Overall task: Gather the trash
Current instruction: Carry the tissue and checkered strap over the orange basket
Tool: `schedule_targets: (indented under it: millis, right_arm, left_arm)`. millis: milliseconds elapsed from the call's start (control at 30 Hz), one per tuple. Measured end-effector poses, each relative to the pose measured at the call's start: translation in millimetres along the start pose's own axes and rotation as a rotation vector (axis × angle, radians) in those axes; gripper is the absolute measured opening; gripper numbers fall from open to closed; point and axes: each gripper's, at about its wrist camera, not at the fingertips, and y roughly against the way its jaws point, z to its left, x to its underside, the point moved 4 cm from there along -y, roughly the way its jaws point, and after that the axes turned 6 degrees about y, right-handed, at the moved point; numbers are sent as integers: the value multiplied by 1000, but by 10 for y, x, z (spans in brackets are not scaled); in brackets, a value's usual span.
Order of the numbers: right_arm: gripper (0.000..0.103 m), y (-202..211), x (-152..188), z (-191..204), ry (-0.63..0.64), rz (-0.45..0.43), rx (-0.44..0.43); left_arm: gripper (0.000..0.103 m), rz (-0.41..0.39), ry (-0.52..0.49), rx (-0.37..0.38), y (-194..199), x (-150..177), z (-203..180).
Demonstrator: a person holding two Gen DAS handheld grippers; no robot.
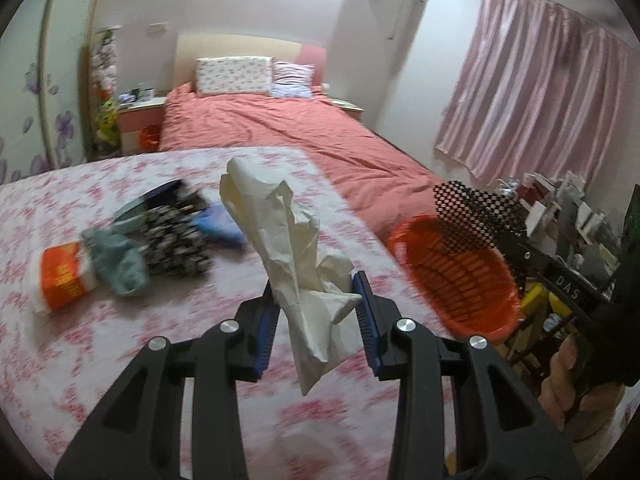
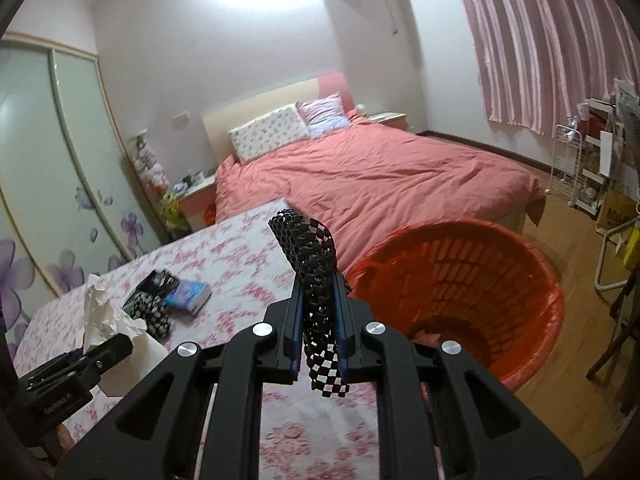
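My left gripper (image 1: 316,300) is shut on a crumpled cream paper bag (image 1: 288,232) and holds it above the floral-cloth table (image 1: 120,360). My right gripper (image 2: 318,308) is shut on a strip of black honeycomb mesh (image 2: 312,252), held just left of the orange trash basket (image 2: 460,292). That mesh (image 1: 472,210) and basket (image 1: 460,276) also show at the right of the left wrist view. The left gripper's paper (image 2: 104,312) shows at the lower left of the right wrist view.
On the table lie an orange-and-white packet (image 1: 62,276), a grey-green wad (image 1: 120,260), another black mesh piece (image 1: 176,240), a blue item (image 1: 218,226) and a dark booklet (image 2: 156,284). A pink bed (image 2: 380,176) lies behind. Cluttered shelves (image 2: 600,152) stand at right.
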Motion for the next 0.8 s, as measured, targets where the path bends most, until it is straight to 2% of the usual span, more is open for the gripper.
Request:
schedule_targets:
  millis: [267, 467, 633, 800]
  right_arm:
    - [13, 8, -75, -366, -59, -50, 36]
    - [13, -87, -75, -695, -110, -59, 61]
    - [13, -201, -42, -973, -152, -57, 87]
    - [14, -303, -12, -1150, -181, -39, 100]
  left_arm:
    - [37, 3, -105, 135, -331, -115, -802]
    - [37, 29, -194, 212, -663, -73, -1394]
    - [37, 70, -236, 242, -983, 5, -1683]
    - [38, 132, -228, 247, -1359, 43, -1826]
